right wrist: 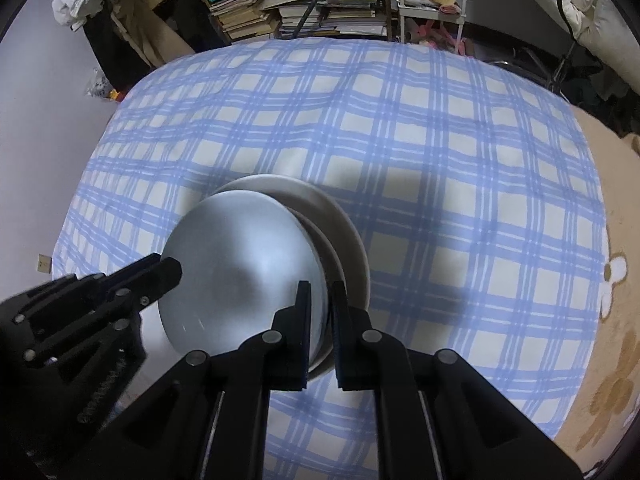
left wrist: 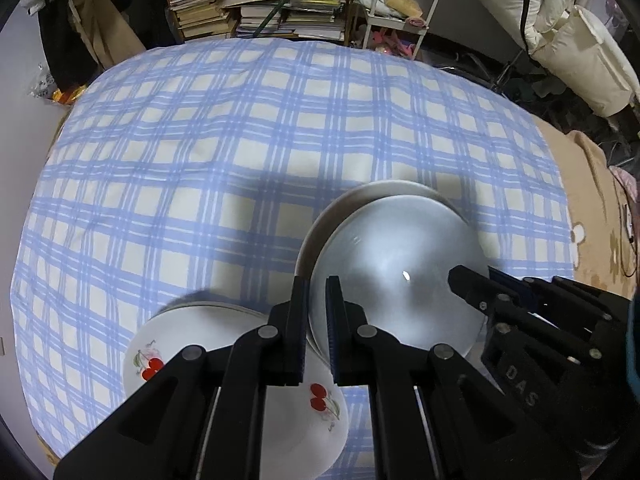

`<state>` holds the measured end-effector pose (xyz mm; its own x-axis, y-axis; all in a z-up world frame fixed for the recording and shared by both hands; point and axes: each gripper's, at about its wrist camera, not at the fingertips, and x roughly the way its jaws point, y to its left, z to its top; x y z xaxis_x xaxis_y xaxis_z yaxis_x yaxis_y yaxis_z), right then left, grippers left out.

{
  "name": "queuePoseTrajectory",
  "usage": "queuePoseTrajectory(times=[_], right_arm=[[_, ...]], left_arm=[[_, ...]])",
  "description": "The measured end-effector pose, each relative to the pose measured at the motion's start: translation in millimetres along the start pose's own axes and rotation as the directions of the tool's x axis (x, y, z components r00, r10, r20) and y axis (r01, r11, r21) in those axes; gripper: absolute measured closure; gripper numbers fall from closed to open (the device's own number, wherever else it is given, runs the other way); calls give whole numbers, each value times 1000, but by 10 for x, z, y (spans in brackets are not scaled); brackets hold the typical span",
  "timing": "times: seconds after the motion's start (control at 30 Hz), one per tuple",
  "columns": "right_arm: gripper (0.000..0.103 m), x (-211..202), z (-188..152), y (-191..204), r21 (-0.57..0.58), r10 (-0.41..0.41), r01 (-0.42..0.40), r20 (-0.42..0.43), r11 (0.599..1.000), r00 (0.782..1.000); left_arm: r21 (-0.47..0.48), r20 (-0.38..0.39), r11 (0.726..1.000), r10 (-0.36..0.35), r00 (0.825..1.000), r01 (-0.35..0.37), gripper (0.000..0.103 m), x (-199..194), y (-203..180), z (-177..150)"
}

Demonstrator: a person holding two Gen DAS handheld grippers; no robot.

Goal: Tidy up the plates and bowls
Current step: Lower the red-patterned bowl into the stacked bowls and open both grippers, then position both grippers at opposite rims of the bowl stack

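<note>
Across the desk lies a blue checked cloth (left wrist: 224, 140), with stacked books (left wrist: 256, 4) behind. Both the left hand-held gripper (left wrist: 318, 312) and right hand-held gripper (right wrist: 320, 316) pinch the steel plate (left wrist: 400, 276) over a white plate (right wrist: 348, 240); the cherry bowl (left wrist: 240, 344) is half hidden.

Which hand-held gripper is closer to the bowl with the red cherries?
Left. The left hand-held gripper sits right over the cherry bowl, clamped on the metal plate. The right hand-held gripper grips that plate's far edge, farther from the bowl.
</note>
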<state>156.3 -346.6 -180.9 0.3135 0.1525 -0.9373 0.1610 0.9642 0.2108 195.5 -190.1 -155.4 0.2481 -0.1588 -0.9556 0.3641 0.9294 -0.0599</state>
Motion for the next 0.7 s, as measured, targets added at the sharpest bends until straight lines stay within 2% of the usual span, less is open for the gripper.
queuePoseTrajectory(times=[0.2, 0.33, 0.5, 0.67, 0.7], right_arm=[[91, -9, -9, 28, -26, -16, 16, -1, 1000, 1000], [87, -49, -40, 70, -67, -67, 67, 12, 995, 998], [72, -134, -47, -1, -34, -9, 10, 20, 999, 1000], [69, -234, -55, -64, -6, 5, -5, 46, 1000, 999], [65, -272, -59, -88, 3, 14, -14, 55, 1000, 998]], left_arm=[[-8, 27, 1000, 12, 1000, -12, 94, -123, 59, 12], [-7, 41, 1000, 31, 999, -31, 94, -196, 111, 3], [-9, 48, 999, 52, 997, -52, 92, -253, 185, -17], [0, 51, 998, 65, 997, -65, 88, -267, 230, -47], [3, 53, 998, 67, 996, -67, 87, -265, 241, -50]])
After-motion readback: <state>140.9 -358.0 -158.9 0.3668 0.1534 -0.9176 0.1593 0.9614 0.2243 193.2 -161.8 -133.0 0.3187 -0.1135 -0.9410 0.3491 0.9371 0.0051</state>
